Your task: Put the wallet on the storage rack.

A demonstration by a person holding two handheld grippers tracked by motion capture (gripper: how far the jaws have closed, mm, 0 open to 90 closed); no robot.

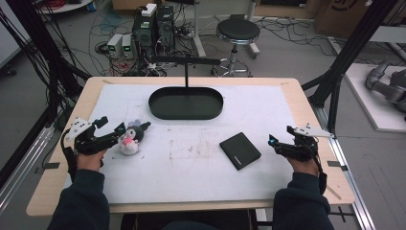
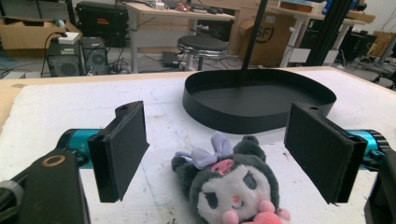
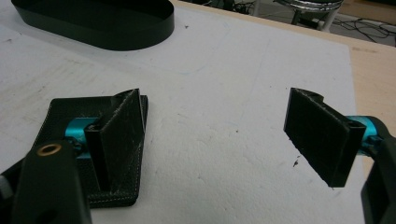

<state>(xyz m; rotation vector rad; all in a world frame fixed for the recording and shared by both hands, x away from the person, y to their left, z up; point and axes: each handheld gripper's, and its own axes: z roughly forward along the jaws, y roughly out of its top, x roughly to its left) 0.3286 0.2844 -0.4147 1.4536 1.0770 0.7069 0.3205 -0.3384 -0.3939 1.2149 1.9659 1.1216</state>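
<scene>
Because the plush toy (image 2: 233, 184) lies low on the table between the wide-spread pads of the left claw (image 1: 111, 127), with neither pad touching it, the likeliest fault is a bad bite: the pads could close on the soft head alone and squash it without real purchase, or catch just the lilac bow and let the body sag and slip free on the way up. It sits at the left of the white mat (image 1: 201, 158), well short of the black oval tray (image 1: 186, 103), so I judge any carry toward that tray would also have to miss the thin upright post rising from it. The toy is fuzzy dark grey pile with a white face, pink cheeks and a pink patch at the front, rounded and yielding. The right claw (image 1: 282, 138) also stands wide with nothing in it, just beside the black wallet (image 1: 240, 150); in the right gripper view one pad overlaps the wallet's stitched edge, and I cannot tell whether it touches. That wallet is flat, grained like leather, and lies flush on the mat, so pads could skate over it or dig into the soft, scuffed, foam-like mat. The tray's wall is smooth, matte and low.
</scene>
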